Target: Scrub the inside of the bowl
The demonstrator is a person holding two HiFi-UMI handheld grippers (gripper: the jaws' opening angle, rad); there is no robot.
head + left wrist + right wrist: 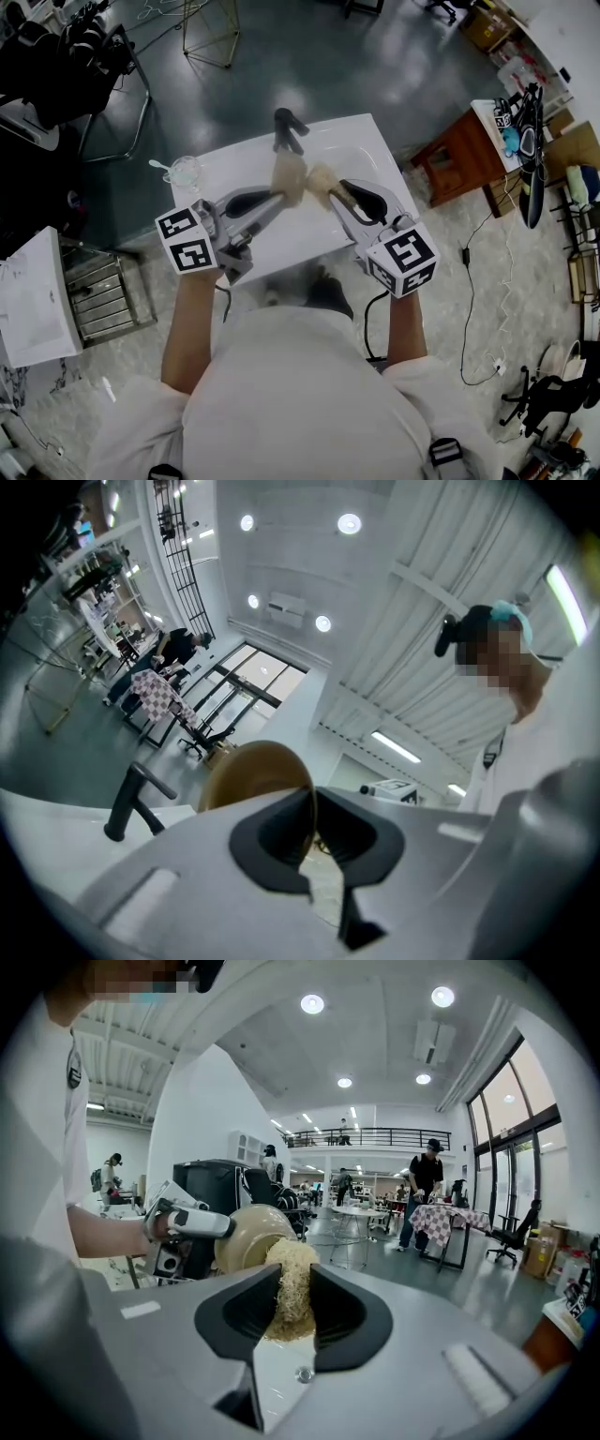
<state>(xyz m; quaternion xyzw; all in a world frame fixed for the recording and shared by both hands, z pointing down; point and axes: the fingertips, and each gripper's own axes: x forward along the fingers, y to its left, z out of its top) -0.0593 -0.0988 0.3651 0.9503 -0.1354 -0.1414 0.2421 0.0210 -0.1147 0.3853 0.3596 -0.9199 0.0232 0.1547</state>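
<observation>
The left gripper is nearly closed, pinching the thin rim of the tan round bowl, which is held in the air above the white tabletop. The right gripper, half closed, clamps a straw-coloured fibrous scrubber that sits against the bowl. A hard scrubbing push could lever the bowl out of that rim pinch and drop it. The soft scrubber might also work loose.

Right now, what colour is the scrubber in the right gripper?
The scrubber is pale straw-yellow; right gripper view shows it best.
</observation>
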